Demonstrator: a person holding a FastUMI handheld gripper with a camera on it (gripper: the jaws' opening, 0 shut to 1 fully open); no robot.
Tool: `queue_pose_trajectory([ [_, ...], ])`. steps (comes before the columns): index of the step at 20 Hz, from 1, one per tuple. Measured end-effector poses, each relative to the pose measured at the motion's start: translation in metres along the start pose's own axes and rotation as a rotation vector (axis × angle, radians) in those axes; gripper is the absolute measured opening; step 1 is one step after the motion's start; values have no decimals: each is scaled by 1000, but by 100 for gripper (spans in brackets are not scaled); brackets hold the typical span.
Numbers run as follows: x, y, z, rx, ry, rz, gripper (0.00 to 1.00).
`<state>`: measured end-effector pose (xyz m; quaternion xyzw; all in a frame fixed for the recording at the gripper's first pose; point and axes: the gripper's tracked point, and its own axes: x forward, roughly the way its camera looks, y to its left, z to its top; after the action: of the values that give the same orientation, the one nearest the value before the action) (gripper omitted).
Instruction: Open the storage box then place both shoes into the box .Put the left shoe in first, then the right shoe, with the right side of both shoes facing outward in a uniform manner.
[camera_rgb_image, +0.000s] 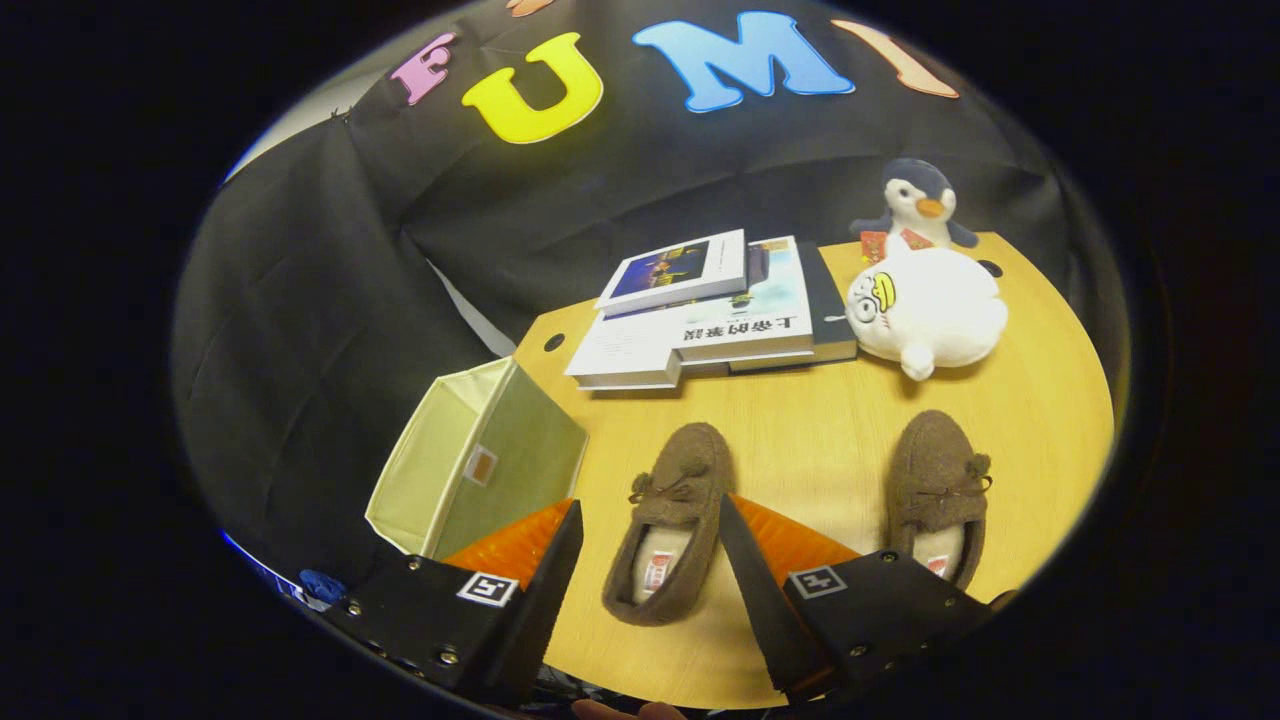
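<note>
I see my gripper (648, 520) spread wide at the bottom of the frame, one brown shoe (668, 522) lying between its fingers. The other shoe (938, 492) sits lower right; the storage box (478, 460) stands lower left.

Table layout
Gripper (648, 525) fingers spread around left shoe (668, 522); right shoe (938, 496) beside; storage box (478, 462) opposite side; books (712, 312), plush toys (926, 312) beyond on table (810, 420).

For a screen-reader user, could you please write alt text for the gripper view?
The gripper is open, its fingers either side of a brown slipper on a wooden table. A second slipper lies alongside, an open fabric storage box on the other side, with books and plush toys beyond.
</note>
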<state>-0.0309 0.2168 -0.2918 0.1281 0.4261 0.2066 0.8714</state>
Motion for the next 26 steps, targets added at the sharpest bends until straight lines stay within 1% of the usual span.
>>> queue_pose_trajectory([
  [2, 2, -18, -15, -7, 20, -30, 83],
  [8, 35, -35, -55, 26, 126, -75, 83],
  [10, 47, -39, -62, 30, 158, -93, 83],
  [12, 61, -46, -69, 8, 192, -125, 83],
  [15, 83, -53, -68, -6, 217, -170, 84],
  [16, 94, -56, -67, -14, 219, -185, 80],
  [17, 101, -59, -65, -28, 223, -202, 80],
  [19, 111, -62, -70, -54, 261, -222, 76],
  [20, 114, -55, -71, -57, 272, -194, 68],
  [22, 115, -50, -67, -75, 270, -198, 25],
  [23, 117, -57, -67, -93, 257, -232, 24],
  [24, 113, -53, -63, -92, 252, -238, 4],
  [26, 109, -49, -61, -95, 253, -231, 5],
])
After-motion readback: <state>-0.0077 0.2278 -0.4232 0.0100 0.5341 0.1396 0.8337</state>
